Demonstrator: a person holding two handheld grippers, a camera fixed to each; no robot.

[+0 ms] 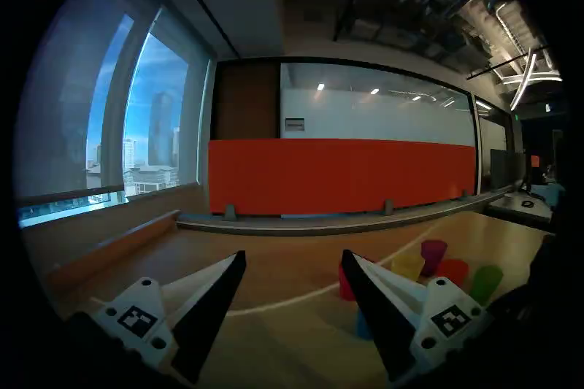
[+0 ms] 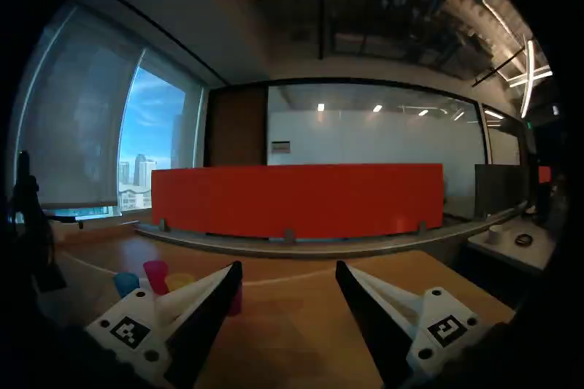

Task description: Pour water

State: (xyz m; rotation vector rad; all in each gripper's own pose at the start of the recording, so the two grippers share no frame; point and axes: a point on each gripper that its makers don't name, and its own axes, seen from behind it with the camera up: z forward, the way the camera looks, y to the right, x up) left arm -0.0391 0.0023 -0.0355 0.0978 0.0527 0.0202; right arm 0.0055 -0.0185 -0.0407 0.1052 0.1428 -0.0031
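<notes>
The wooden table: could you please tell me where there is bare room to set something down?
Free: the wooden table ahead of the open left gripper, up to the orange partition, and ahead of the open right gripper. Crowded: the coloured plastic cups right of the left gripper.

Black tapered fingers (image 1: 212, 301); white mounts (image 1: 179, 293), square coded markers (image 1: 137, 320).

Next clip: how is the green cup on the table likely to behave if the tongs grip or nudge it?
The green cup looks like small, translucent plastic, so probably light, and its wall may flex under a hard squeeze. It seems to stand upright on the smooth wooden table, so a nudge would likely slide or tip it.
</notes>
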